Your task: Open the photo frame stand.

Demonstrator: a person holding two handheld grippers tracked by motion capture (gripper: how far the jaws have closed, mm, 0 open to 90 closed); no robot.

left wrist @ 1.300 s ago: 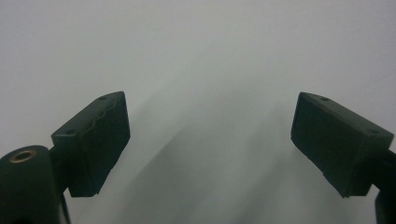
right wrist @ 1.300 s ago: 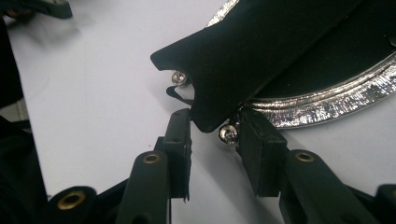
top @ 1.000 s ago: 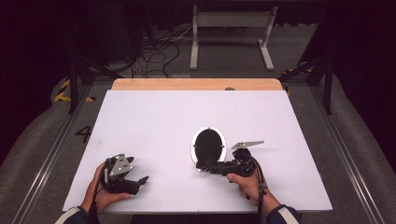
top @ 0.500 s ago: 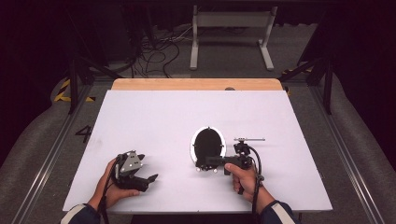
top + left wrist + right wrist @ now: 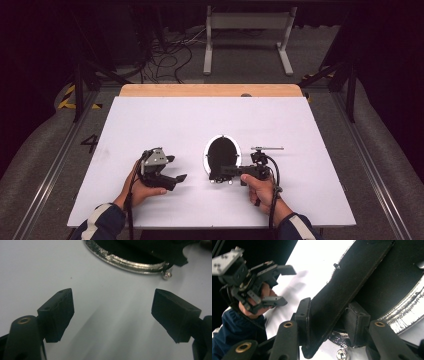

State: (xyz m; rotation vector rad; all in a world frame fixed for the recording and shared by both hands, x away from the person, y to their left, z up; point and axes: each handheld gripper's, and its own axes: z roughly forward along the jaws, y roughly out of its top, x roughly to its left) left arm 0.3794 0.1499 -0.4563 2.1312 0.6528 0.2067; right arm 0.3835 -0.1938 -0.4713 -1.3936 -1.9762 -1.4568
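A round black pan (image 5: 220,154) with a silvery rim lies on the white table (image 5: 150,120), its flat black handle (image 5: 227,172) pointing toward the near edge. My right gripper (image 5: 218,175) is shut on that handle; in the right gripper view its jaws (image 5: 329,315) have just been closing and the pads press both sides of the handle (image 5: 347,280). My left gripper (image 5: 177,168) hovers left of the pan, jaws wide apart. They have just been closing slightly, with nothing between them (image 5: 112,312). The pan rim (image 5: 130,261) lies just ahead.
A wooden strip (image 5: 210,90) runs along the table's far edge. Behind it on the floor are a white metal stand (image 5: 247,30) and loose cables (image 5: 165,55). Dark rails flank both sides of the table.
My left hand has moved right, toward the pan, and now sits closer to its rim. The right gripper has rolled on the handle, so its grey top plate shows edge-on.
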